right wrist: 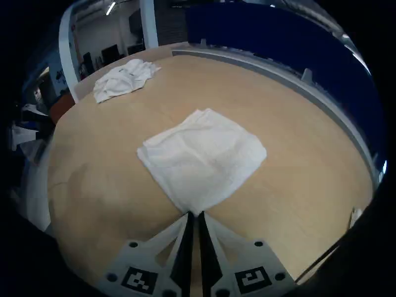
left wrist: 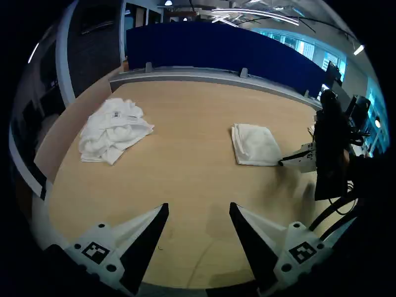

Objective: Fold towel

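hovering over the desk (left wrist: 198, 123), the left gripper (left wrist: 198, 205) has its jaws spread wide; the right gripper (right wrist: 195, 214) has jaws pressed together at the near corner of the folded towel (right wrist: 203, 153), though i cannot tell if they pinch it; farther back lies a crumpled towel heap (right wrist: 123, 79).

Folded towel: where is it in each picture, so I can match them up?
Left gripper view: folded towel right of centre.
Right gripper view: folded towel dead centre, large.
Shared landmark: crumpled towel pile, left of it in both.
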